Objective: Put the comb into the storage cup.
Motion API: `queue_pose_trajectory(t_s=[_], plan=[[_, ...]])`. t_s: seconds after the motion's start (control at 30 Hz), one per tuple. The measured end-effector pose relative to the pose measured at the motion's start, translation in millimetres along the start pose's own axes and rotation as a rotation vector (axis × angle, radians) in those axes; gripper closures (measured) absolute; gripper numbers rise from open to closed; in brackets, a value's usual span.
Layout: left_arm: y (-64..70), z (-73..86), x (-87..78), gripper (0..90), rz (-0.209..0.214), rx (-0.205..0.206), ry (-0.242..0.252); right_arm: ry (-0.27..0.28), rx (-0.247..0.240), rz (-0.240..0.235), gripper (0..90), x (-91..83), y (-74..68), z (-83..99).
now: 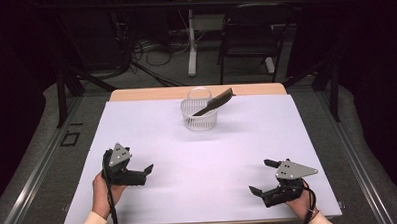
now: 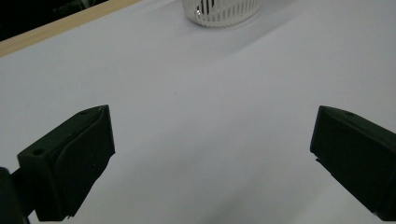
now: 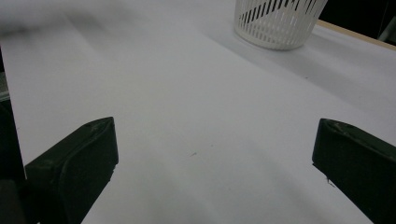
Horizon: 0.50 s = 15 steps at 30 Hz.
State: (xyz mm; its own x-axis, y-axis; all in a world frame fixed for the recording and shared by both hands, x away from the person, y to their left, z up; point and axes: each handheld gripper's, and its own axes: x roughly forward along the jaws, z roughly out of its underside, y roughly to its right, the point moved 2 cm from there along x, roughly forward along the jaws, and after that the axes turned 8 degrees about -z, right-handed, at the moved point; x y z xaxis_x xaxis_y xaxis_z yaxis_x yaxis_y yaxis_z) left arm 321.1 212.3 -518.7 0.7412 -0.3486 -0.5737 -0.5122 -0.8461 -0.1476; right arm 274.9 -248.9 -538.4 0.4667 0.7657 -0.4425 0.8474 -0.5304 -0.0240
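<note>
Dark curtains and a tangle of cables close off the back of the room, with a black chair [image 1: 249, 32] standing beyond the far edge of the table [image 1: 136, 94]; the table itself is covered by a plain white sheet [image 1: 198, 162] that makes every object stand out.

On the left, near the person's edge, the left gripper [image 1: 138, 173] rests low over the sheet in the person's left hand [image 1: 105, 193], its grey plate turned upward. Its jaws stand wide apart with nothing between them; the left gripper view shows bare white sheet in the gap and the basket well ahead.

At the middle, toward the far edge, the white slatted basket [image 1: 201, 119] stands upright. A dark comb [image 1: 215, 103] leans in it, lower end inside, upper end sticking out over the rim to the right. Propped like that, it looks deposited rather than waiting to be picked up.

On the right, the right gripper [image 1: 263, 177] also sits close to the near edge, jaws spread wide and empty, well apart from the basket. Both tools seem parked at rest, pulled back to leave the middle free.
</note>
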Motion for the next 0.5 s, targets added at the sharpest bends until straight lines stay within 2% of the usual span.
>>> queue_pose_trajectory(t_s=[0.2,0.5], plan=[[6.8,13.0,-6.1,0.0,0.012,-0.010,0.012,-0.004,0.002,-0.001,0.0,0.7,0.3,0.6],[8.2,27.6,-12.9,0.0,0.005,-0.028,0.010,-0.008,0.001,-0.002,0.0,0.2,-0.3,0.9]])
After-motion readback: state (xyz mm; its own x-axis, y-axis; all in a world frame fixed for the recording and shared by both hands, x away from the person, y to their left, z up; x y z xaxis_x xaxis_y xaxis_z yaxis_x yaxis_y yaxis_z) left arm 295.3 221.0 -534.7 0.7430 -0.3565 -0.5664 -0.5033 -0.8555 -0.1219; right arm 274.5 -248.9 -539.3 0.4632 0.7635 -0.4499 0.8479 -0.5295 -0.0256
